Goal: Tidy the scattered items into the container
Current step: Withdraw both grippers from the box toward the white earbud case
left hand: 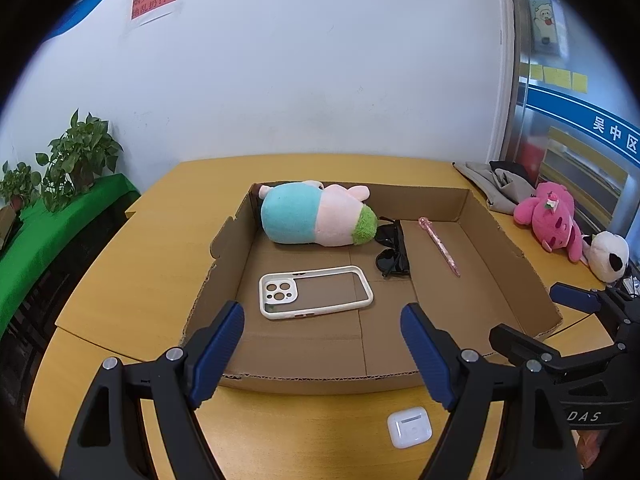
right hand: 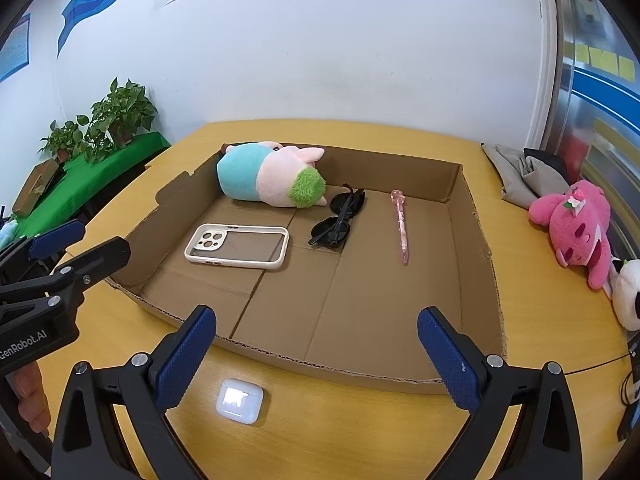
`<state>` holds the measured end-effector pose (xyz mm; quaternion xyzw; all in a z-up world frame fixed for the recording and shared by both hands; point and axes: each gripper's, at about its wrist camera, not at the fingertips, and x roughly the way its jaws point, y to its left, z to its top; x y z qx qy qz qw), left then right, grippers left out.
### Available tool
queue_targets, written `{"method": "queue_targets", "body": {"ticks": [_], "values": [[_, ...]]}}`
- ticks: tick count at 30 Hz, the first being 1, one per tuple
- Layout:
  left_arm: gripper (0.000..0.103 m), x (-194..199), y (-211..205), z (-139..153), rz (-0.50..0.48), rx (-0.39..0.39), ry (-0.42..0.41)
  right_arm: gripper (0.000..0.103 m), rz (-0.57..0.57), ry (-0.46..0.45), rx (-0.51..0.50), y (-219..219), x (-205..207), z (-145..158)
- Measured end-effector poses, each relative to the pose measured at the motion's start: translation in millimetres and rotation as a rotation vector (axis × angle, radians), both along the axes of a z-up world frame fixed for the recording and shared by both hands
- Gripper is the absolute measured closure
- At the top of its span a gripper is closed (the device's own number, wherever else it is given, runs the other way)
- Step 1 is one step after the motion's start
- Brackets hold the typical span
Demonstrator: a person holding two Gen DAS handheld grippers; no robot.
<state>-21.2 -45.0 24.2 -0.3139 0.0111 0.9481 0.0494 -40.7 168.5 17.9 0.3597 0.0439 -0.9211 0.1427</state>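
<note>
One stray left — the earbud case [right hand: 239, 400] on the table just outside the cardboard box [right hand: 476, 216].

Both grippers are spread and empty; the right gripper [right hand: 316, 356] hovers nearest — drop straight down and pinch the case's flat sides.

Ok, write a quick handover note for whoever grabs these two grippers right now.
Left gripper: open, empty, hovering at the box's near edge.
Right gripper: open, empty, beside it.
In the box: plush, phone case, sunglasses, pen.
Left: the earbud case lies on the table in front of the box, nearest the right gripper. A pink plush and a panda toy lie at the right; unclear whether they belong to the job.
</note>
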Motion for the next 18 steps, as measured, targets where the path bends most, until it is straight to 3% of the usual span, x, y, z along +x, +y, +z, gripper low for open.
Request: {"method": "queue_targets", "body": {"ticks": [18], "values": [[0.022, -5, 0, -18, -0.041, 0.028, -0.054, 0.001, 0.001, -0.034, -0.005, 1, -4, -12]]}}
